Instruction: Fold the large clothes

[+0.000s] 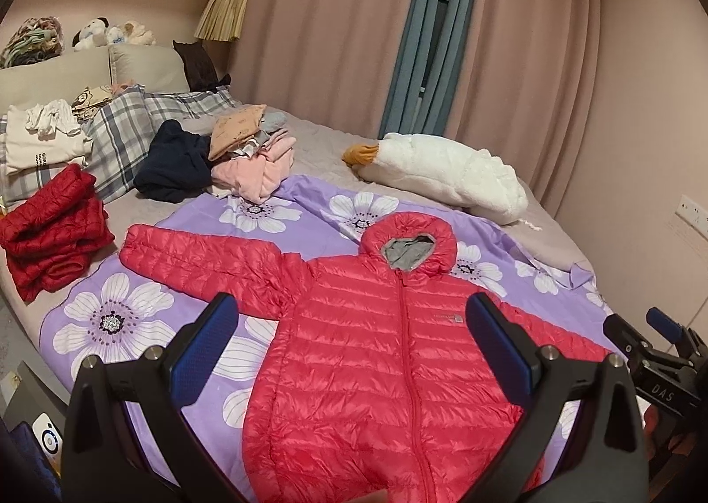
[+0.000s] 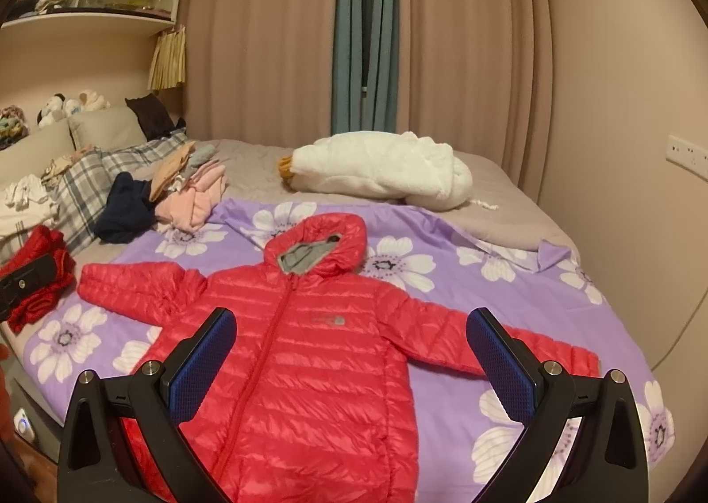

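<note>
A red hooded puffer jacket [image 1: 376, 352] lies flat, front up and zipped, sleeves spread, on a purple flowered sheet [image 1: 119, 317] on the bed. It also shows in the right wrist view [image 2: 309, 348], on the same sheet [image 2: 442, 255]. My left gripper [image 1: 352, 339] is open and empty, held above the jacket's body. My right gripper [image 2: 352, 343] is open and empty, above the jacket's chest and right sleeve. The right gripper also shows at the right edge of the left wrist view [image 1: 655, 339].
A folded red jacket [image 1: 53, 233] lies at the left bed edge. A pile of pink, tan and navy clothes [image 1: 239, 158] sits behind the sheet. A white plush goose [image 1: 442, 171] lies at the back right. Plaid pillows [image 1: 124, 127] and the headboard are at left, curtains behind.
</note>
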